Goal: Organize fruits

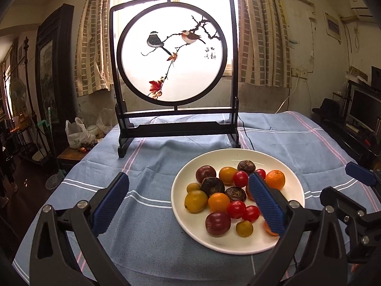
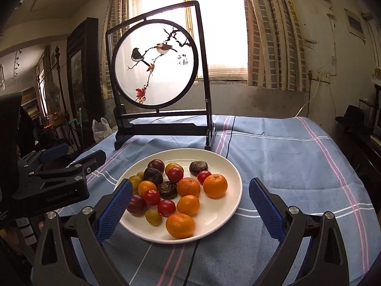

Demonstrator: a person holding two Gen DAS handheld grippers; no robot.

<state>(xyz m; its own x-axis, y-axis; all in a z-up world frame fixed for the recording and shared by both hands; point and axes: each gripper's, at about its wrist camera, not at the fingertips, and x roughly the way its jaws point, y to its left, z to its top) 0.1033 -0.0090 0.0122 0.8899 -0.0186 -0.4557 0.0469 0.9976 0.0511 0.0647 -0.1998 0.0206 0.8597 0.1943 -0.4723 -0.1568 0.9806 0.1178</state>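
A white plate (image 1: 238, 152) (image 2: 190, 151) sits on the blue striped cloth and holds mixed fruit. On it are orange mandarins (image 2: 215, 186), red cherry tomatoes (image 1: 240, 178), dark purple plums (image 1: 218, 222), small yellow-green fruits (image 1: 195, 201) and dark brown knobbly fruits (image 1: 212, 186). My left gripper (image 1: 188, 178) hovers open at the plate's near left, its right finger over the plate. My right gripper (image 2: 190, 183) stands open in front of the plate's near edge. No fruit is between either pair of pads. Each gripper shows in the other's view: right gripper (image 1: 345, 186), left gripper (image 2: 78, 155).
A black-framed round screen painted with birds (image 1: 173, 54) (image 2: 154, 62) stands behind the plate. A black cable (image 1: 246, 135) trails from it. The cloth (image 2: 285, 157) stretches bare to the right. A side table with a plastic bag (image 1: 75, 134) stands off the left edge.
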